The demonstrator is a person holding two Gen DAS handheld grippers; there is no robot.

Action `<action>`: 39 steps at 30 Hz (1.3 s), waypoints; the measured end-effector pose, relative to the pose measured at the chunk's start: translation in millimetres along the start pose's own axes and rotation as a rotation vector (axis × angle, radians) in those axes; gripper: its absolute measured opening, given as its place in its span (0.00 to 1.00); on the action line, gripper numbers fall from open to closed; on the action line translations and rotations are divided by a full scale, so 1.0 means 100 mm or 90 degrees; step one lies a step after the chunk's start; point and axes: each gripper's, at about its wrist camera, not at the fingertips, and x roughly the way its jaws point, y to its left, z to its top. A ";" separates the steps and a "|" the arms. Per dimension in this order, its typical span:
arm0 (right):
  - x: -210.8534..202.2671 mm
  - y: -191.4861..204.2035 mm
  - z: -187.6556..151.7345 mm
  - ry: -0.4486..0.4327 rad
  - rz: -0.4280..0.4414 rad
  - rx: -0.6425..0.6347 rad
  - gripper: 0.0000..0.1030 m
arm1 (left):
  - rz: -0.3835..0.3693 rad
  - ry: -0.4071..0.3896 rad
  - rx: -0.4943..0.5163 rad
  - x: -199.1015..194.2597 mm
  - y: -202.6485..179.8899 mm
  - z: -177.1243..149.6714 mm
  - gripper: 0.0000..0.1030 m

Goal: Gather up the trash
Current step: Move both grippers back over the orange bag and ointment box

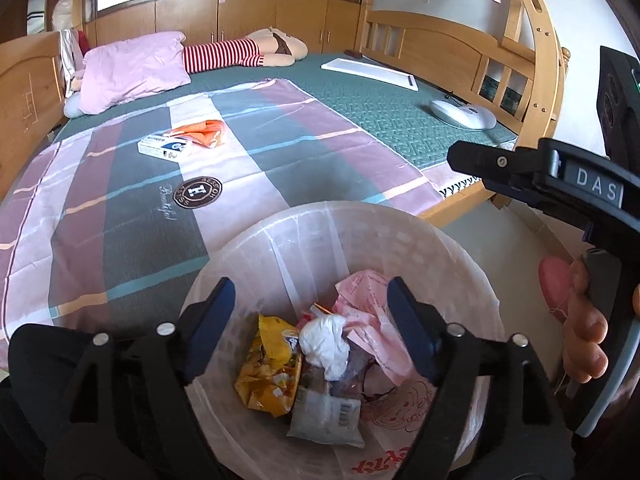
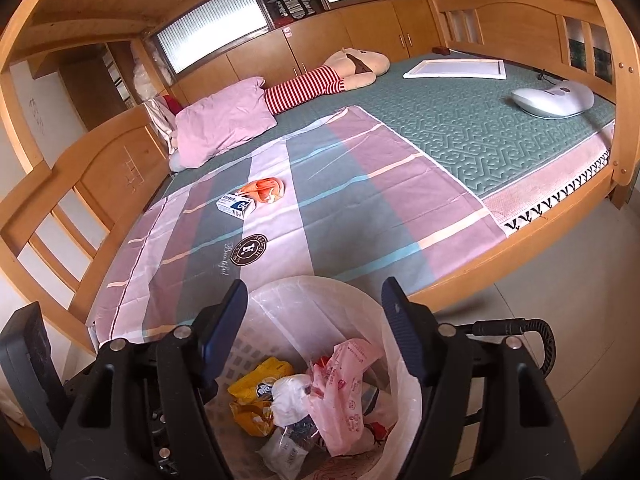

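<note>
A white-lined trash bin stands against the bed's near edge. Inside lie a yellow wrapper, a crumpled white tissue, a pink plastic bag and a clear packet. My left gripper hangs open over the bin, nothing between its blue pads. My right gripper is open above the same bin, also empty. Farther back on the striped sheet lie an orange wrapper and a white-and-blue box, side by side; the wrapper and box also show in the left wrist view.
A hand holds the right gripper's handle beside the bin. On the bed are a pink pillow, a striped plush doll, a white flat panel and a white handheld appliance. Wooden rails enclose the bed; tiled floor lies right.
</note>
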 end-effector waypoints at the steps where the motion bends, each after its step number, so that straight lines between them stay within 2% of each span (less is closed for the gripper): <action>1: 0.00 0.00 0.00 0.001 0.001 0.001 0.67 | 0.007 -0.005 0.000 -0.02 0.00 0.00 0.78; 5: 0.01 0.03 0.00 0.001 0.003 -0.004 0.67 | 0.076 -0.052 -0.012 -0.14 0.04 0.02 0.80; 7: 0.03 0.04 0.00 0.002 0.003 -0.006 0.67 | 0.107 -0.090 -0.032 -0.25 0.11 0.04 0.81; 10: 0.05 0.06 -0.01 0.008 0.005 -0.010 0.67 | 0.136 -0.125 -0.055 -0.35 0.19 0.06 0.83; 15: 0.09 0.12 -0.04 0.015 -0.013 -0.037 0.67 | 0.158 -0.148 -0.094 -0.46 0.32 0.08 0.84; 22: 0.13 0.26 -0.09 0.011 -0.077 -0.110 0.68 | 0.169 -0.139 -0.119 -0.45 0.39 0.08 0.85; 25: 0.18 0.27 -0.08 0.020 -0.073 -0.107 0.68 | 0.168 -0.129 -0.122 -0.41 0.40 0.07 0.86; 30: 0.36 0.35 0.14 0.035 -0.051 -0.089 0.68 | 0.182 -0.107 -0.147 -0.26 0.60 0.11 0.86; 35: 0.76 0.57 0.50 0.059 -0.026 -0.107 0.68 | 0.231 -0.101 -0.234 -0.06 1.26 0.27 0.86; 39: 1.40 0.91 0.75 0.098 -0.015 -0.165 0.68 | 0.263 -0.071 -0.333 0.20 1.93 0.44 0.86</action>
